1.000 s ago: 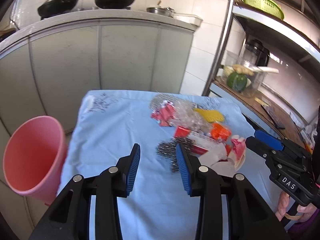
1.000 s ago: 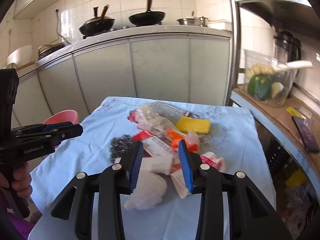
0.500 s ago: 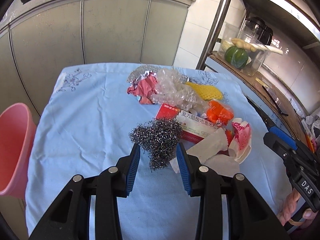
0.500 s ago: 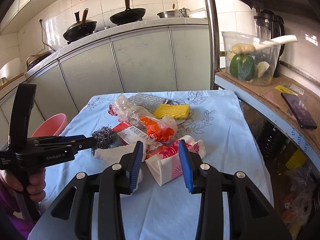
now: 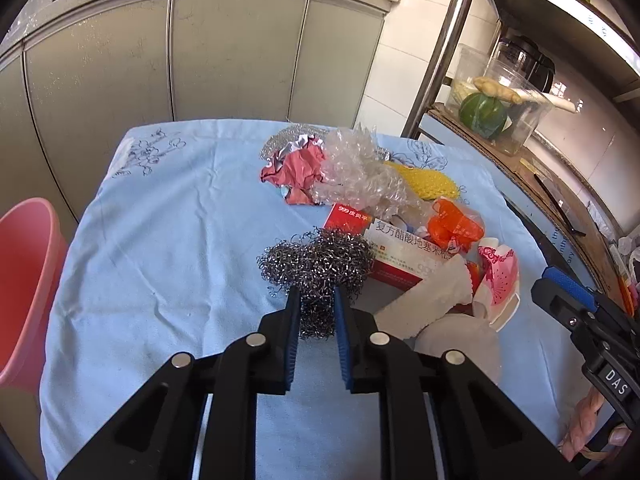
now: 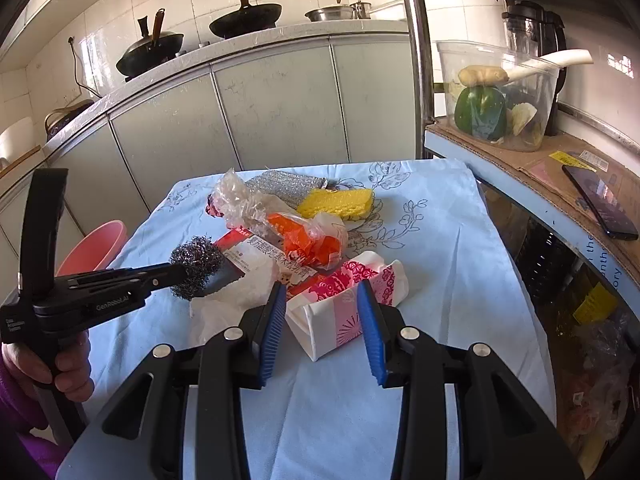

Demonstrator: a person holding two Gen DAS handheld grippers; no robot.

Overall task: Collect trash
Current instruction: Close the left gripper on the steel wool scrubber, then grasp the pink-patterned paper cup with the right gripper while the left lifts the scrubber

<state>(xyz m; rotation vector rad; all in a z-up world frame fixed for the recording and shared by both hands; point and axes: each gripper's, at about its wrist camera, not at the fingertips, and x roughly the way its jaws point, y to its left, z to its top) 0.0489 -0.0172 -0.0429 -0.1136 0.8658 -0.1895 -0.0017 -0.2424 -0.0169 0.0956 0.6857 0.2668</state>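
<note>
Steel wool (image 5: pixel 316 264) on the blue tablecloth (image 5: pixel 172 240), nearest me in the trash pile | my left gripper (image 5: pixel 316 312) has just been closing, pads pinching the wool | my right gripper (image 6: pixel 322 312) part open, straddling the pink-and-white paper carton (image 6: pixel 344 308), no squeeze that I can see | pink bin (image 5: pixel 24 280) off the table's left edge

— Black plastic left gripper (image 5: pixel 316 304), blue ribbed pads (image 5: pixel 295 320), silver screws?
— Same on right gripper (image 6: pixel 322 300); white lettering on black handles, purple sleeve (image 6: pixel 16 420) at left hand (image 6: pixel 60 368).
</note>
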